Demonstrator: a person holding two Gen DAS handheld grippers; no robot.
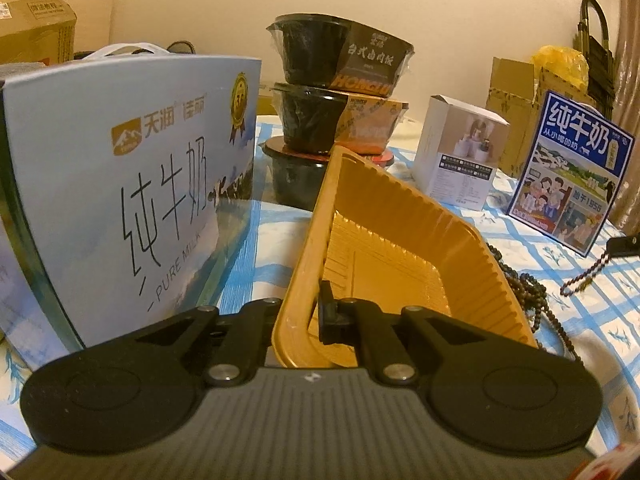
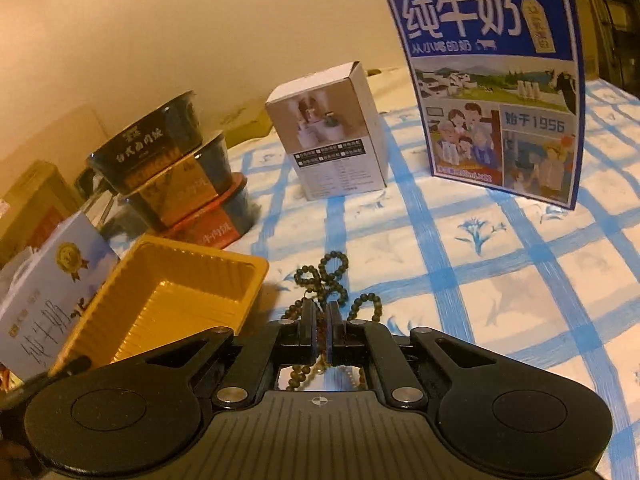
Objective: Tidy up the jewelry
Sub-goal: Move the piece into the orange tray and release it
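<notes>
A dark bead necklace (image 2: 326, 280) lies on the blue-checked cloth (image 2: 460, 264), pinched by the closed right gripper (image 2: 322, 332) beside the yellow tray (image 2: 168, 292). The left gripper (image 1: 298, 312) clamps the tray's rim. Nearby cartons read "PURE MILK" (image 1: 132, 184) and "1956" (image 2: 496, 88).

Your right tool (image 2: 322, 334) has its jaws pinched nearly together on a strand of dark beads (image 2: 324, 276), whose loops spill over the blue-checked cloth on the desk (image 2: 500, 248) just ahead of you. The yellow tray (image 2: 176, 292) sits just left of the beads. Beyond it are stacked black bowls (image 2: 176, 176), a small white box (image 2: 332, 136) and a blue milk carton (image 2: 496, 88).
</notes>
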